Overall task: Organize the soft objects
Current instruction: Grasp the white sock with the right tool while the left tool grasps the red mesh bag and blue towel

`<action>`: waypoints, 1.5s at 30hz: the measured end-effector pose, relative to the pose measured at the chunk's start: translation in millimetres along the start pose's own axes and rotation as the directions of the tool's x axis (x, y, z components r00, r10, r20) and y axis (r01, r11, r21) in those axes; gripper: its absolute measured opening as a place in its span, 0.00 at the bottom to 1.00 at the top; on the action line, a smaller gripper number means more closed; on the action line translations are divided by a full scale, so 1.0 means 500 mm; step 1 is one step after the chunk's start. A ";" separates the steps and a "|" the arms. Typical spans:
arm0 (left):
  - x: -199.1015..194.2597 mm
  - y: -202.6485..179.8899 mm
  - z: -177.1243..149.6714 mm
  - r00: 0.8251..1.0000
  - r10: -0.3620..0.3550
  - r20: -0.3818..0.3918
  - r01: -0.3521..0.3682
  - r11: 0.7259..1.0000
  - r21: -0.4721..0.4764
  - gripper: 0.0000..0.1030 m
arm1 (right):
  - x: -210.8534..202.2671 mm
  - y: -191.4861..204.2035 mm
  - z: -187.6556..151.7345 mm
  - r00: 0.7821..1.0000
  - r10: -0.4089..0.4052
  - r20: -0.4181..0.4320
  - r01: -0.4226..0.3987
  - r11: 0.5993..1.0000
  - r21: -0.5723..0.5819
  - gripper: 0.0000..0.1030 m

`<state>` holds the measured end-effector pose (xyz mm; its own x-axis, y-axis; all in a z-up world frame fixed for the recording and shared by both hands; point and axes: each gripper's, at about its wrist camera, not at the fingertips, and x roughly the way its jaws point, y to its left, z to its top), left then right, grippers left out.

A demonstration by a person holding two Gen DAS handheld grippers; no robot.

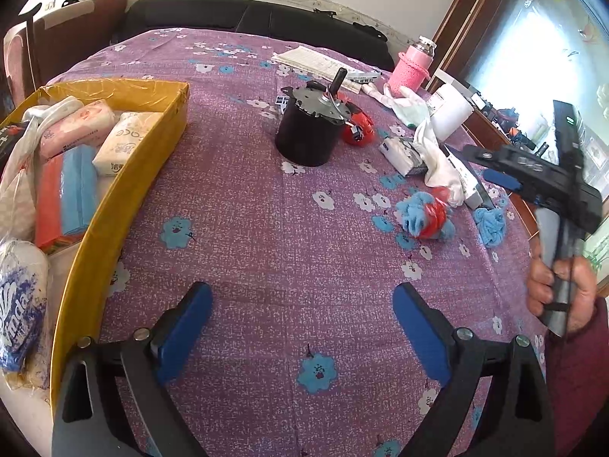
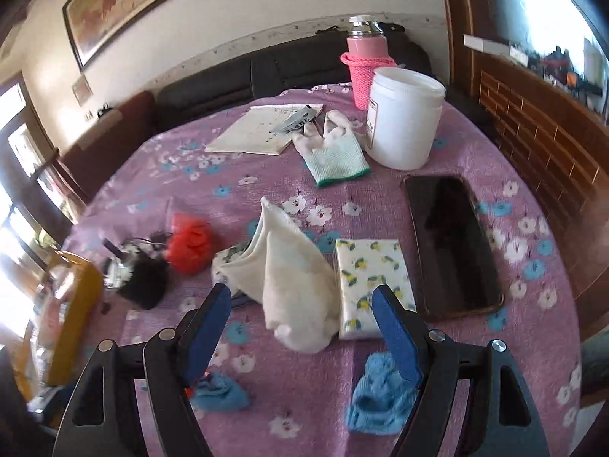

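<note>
A yellow box [image 1: 114,205] at the left holds several tissue packs [image 1: 125,141] and bagged soft goods. My left gripper [image 1: 302,327] is open and empty over the purple floral cloth, right of the box. My right gripper [image 2: 302,327] is open and empty above a white cloth [image 2: 293,278], with a lemon-print tissue pack [image 2: 371,285] beside it. Blue knitted pieces [image 2: 377,400] [image 2: 220,392] lie under its fingers. A white-green glove [image 2: 335,152] and a red bag [image 2: 190,243] lie farther off. The right gripper also shows in the left wrist view [image 1: 502,175].
A black motor can [image 1: 310,129], a pink bottle [image 2: 365,64], a white tub [image 2: 403,122], a black phone [image 2: 453,247] and papers [image 2: 266,129] sit on the table [image 1: 266,228]. A dark sofa runs behind. Wooden furniture stands at the right.
</note>
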<state>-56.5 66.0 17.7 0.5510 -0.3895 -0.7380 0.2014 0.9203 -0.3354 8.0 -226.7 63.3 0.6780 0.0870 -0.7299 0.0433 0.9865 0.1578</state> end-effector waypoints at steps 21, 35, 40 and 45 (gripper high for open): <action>0.010 -0.009 0.003 1.000 0.012 -0.024 -0.011 1.000 0.026 0.97 | -0.079 -0.005 -0.106 0.950 0.305 0.073 -0.313 0.934 0.172 0.20; 0.120 -0.288 0.068 0.987 0.155 0.041 -0.150 0.806 0.573 0.96 | -0.055 -0.144 -0.149 0.909 0.388 0.153 -0.416 0.817 0.399 0.21; 0.197 -0.299 0.091 0.977 0.212 0.007 -0.174 0.784 0.596 0.92 | -0.051 -0.144 -0.147 0.903 0.402 0.152 -0.428 0.809 0.402 0.21; 0.193 -0.297 0.094 0.987 0.137 -0.078 -0.073 0.834 0.546 0.40 | -0.052 -0.130 -0.141 0.910 0.390 0.141 -0.414 0.831 0.371 0.22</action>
<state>4.9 -106.9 23.8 0.5083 -0.2610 -0.8207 0.5703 0.8160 0.0938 -64.3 -283.4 24.9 0.7372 0.4444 -0.5090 0.0276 0.7329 0.6798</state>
